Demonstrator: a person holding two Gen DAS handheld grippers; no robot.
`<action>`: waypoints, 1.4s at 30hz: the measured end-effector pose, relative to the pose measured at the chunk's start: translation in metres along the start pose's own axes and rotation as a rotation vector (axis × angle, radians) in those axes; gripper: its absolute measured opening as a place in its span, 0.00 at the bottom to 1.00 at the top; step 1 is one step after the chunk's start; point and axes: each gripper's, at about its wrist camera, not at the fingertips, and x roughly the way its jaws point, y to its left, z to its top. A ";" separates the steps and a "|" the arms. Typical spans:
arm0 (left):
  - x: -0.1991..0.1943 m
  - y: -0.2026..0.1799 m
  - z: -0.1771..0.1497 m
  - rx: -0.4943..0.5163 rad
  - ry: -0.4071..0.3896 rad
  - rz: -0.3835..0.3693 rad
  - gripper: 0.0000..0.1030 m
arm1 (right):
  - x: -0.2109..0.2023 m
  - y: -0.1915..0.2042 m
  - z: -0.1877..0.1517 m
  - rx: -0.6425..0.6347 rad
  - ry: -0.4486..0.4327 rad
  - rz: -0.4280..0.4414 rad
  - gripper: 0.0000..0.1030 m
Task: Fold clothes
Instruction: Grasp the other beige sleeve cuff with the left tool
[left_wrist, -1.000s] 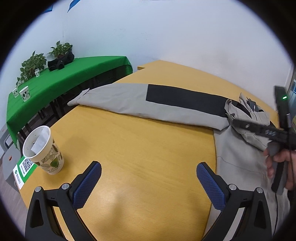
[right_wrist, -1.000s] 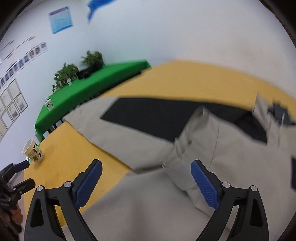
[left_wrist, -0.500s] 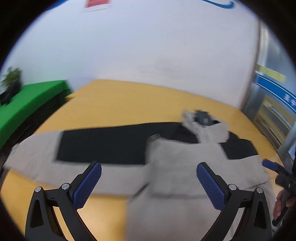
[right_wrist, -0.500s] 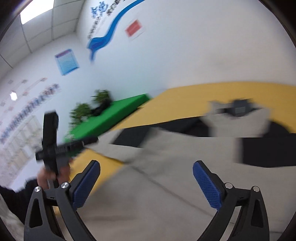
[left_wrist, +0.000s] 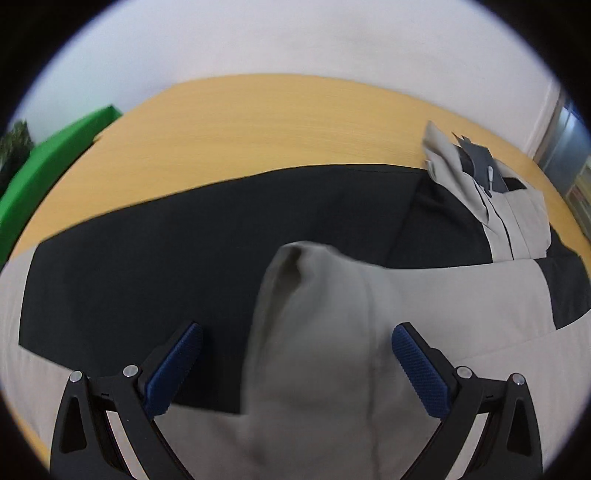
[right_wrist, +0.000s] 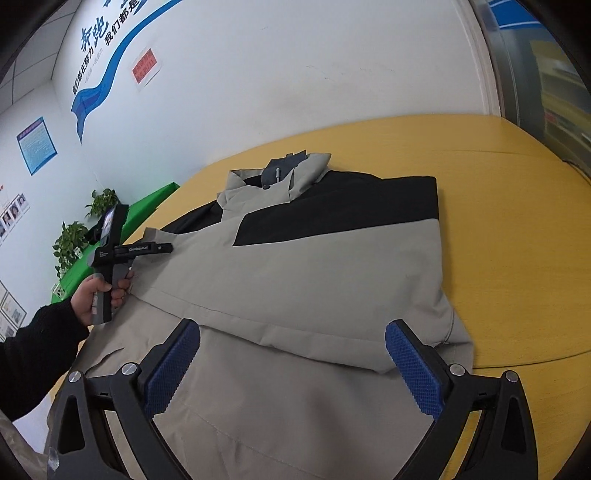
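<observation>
Partly folded: one sleeve (right_wrist: 332, 295) laid across the jacket (right_wrist: 295, 406) on the counter (right_wrist: 517, 221) (other sleeve unfolded). Both grippers' fingers spread wide, empty: left gripper (left_wrist: 297, 363), right gripper (right_wrist: 291, 363).

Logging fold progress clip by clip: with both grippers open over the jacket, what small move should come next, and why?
Probably close the left gripper on the raised grey fold standing between its open fingers. The jacket lies on the yellow table only partly folded, and the right gripper hovers open, holding nothing.
</observation>
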 end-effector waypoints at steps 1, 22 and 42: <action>-0.013 0.012 -0.003 -0.028 -0.020 -0.010 1.00 | 0.004 0.002 -0.001 0.001 0.001 0.003 0.99; -0.098 0.364 -0.080 -0.966 -0.164 0.316 0.98 | 0.079 0.094 -0.019 -0.084 0.120 0.171 0.99; -0.196 0.285 -0.010 -0.698 -0.489 0.158 0.01 | 0.064 0.079 -0.022 0.022 0.059 0.192 0.99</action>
